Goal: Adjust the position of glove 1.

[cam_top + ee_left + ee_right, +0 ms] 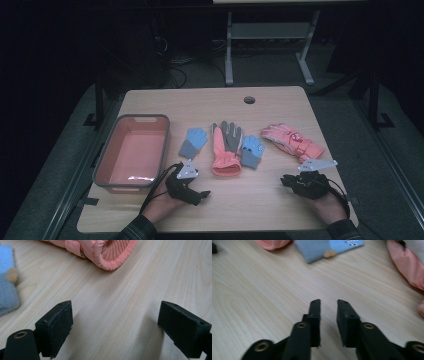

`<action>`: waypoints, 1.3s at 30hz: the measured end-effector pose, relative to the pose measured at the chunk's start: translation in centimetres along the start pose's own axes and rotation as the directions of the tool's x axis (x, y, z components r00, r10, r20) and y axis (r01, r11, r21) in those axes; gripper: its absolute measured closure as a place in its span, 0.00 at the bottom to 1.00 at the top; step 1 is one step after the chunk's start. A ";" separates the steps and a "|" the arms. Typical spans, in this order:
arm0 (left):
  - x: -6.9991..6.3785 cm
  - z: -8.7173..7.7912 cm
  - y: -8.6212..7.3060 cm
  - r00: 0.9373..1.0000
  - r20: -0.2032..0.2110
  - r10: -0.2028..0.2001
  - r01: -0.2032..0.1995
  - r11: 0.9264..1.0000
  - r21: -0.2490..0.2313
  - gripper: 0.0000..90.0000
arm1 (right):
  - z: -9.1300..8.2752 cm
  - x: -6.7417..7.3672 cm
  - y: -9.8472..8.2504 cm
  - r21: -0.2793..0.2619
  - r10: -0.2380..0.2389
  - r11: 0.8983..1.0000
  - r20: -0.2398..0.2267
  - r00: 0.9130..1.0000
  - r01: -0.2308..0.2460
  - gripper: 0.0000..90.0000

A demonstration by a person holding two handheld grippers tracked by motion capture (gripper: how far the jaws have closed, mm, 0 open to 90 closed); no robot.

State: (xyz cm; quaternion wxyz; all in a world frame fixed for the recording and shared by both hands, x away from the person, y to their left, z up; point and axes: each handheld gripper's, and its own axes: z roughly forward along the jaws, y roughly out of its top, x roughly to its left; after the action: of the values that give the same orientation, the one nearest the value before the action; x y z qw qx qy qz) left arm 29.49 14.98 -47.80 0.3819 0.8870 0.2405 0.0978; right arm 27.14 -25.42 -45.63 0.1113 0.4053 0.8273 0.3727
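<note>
Both grippers rest low on the table's [280, 200] near edge, each in one hand of the person. Left gripper [202, 196] has its jaws spread wide, w/ only bare wood between them; in the left gripper view the pink cuff lies well ahead and nothing is pinched. Right gripper [286, 180] has its jaws drawn nearly together, a narrow gap left, and they hold nothing; in the right gripper view they point toward the right blue glove.

By size now. Table is light wood, w/ a dark round hole [249, 99] near the far edge. Pink bin [131, 183] w/ grey rim stands at the left side, just beside the left hand; something shiny lies on its floor, I cannot tell what. Pink ski glove [291, 141] lies at the right, tilted, just beyond the right gripper. Pink-and-grey glove [224, 149] is in the middle, fingers pointing away from the person, cuff toward the left gripper. Two small blue gloves: left blue glove [193, 141] between bin and middle glove, apart from both; right blue glove [252, 150] touching the middle glove's right side, approx. in front of the right gripper.
</note>
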 end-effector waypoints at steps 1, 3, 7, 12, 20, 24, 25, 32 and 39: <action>0.0 -0.1 -0.1 1.000 0.001 0.001 -0.001 1.000 0.004 0.14 | 0.2 0.1 0.2 0.004 -0.008 1.000 -0.001 1.000 0.008 0.93; 0.1 -0.2 -0.1 1.000 -0.001 0.008 -0.008 1.000 0.006 0.14 | 0.4 0.2 0.4 0.010 -0.021 1.000 -0.007 1.000 0.022 0.97; 0.2 -0.2 -0.1 1.000 -0.003 0.012 -0.012 1.000 0.010 0.14 | 1.0 0.1 1.3 0.000 -0.029 1.000 -0.029 0.999 0.029 1.00; 0.2 -0.2 -0.1 1.000 -0.007 0.011 -0.011 1.000 0.008 0.14 | 1.5 0.1 2.3 -0.007 -0.052 0.999 -0.040 0.998 0.051 1.00; 0.2 -0.3 -0.1 1.000 -0.007 0.004 -0.004 1.000 0.011 0.14 | 3.0 0.6 4.5 -0.010 -0.106 0.994 -0.073 0.992 0.106 1.00; 0.2 -0.3 -0.1 1.000 -0.008 0.005 -0.005 1.000 0.011 0.14 | 3.8 0.7 5.2 -0.009 -0.119 0.993 -0.086 0.989 0.118 1.00; 0.2 -0.3 -0.1 1.000 -0.008 0.005 -0.005 1.000 0.011 0.14 | 4.0 0.7 5.5 -0.012 -0.121 0.993 -0.089 0.989 0.120 1.00; 0.2 -0.3 -0.1 1.000 -0.008 0.006 -0.006 1.000 0.012 0.14 | 4.9 0.3 6.5 -0.025 -0.112 0.994 -0.095 0.989 0.110 1.00; 0.2 -0.3 -0.1 1.000 -0.008 0.004 -0.004 1.000 0.011 0.14 | 6.5 -0.5 8.0 -0.054 -0.107 0.993 -0.121 0.987 0.101 1.00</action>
State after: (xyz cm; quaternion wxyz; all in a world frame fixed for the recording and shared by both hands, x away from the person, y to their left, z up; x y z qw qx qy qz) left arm 29.52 15.29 -47.70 0.3757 0.8892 0.2409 0.1009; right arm 35.35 -19.24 -44.52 0.0886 0.3349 0.8434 0.4107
